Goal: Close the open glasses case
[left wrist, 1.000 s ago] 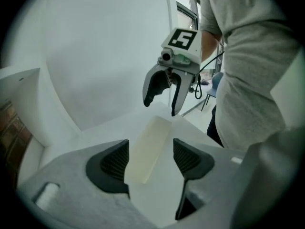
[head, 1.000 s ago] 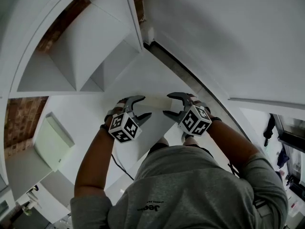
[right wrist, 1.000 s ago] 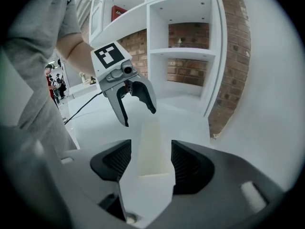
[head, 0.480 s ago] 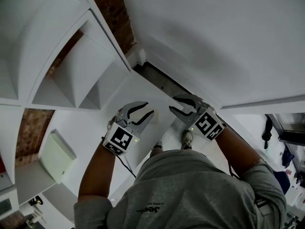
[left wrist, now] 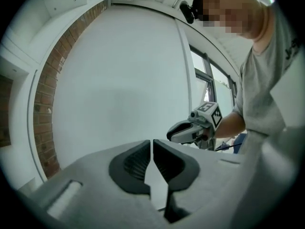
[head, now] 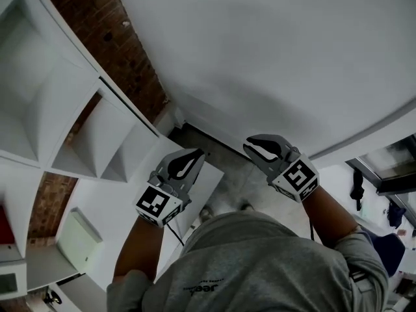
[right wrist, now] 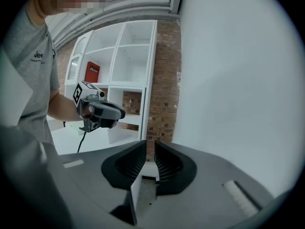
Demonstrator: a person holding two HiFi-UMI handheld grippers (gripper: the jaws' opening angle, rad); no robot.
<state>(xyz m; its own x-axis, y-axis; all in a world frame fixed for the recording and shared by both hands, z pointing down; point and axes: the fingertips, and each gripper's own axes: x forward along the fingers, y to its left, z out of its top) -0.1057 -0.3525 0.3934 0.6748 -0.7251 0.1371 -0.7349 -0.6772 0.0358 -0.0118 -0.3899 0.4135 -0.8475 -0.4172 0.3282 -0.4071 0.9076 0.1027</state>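
Nowhere in the three views does the glasses case show, so whether its lid is down or up cannot be told; it is presumably lower, out of frame. Both tools are held up in front of the plain white wall [head: 279, 57]. The grey left gripper [head: 199, 153] is closing its dark ribbed jaws to a bare sliver, and the matching right gripper [head: 249, 144] is closing with a narrow slot left; neither has anything between its jaws. If the lid remains to be shut, I judge the sound way is to tilt the head down first and find the case. Then one gripper should pin the base so it cannot skid, while the other, jaws together, pushes the lid near its front edge, away from the hinge, until it seats. By count: no glasses case in sight; two grippers, each with one black-and-white marker cube; one person in a grey T-shirt [head: 260, 265]; one white shelf unit of open compartments [head: 71, 129] backed by red brick [head: 123, 51]; and one red box [right wrist: 92, 72] standing on those shelves.
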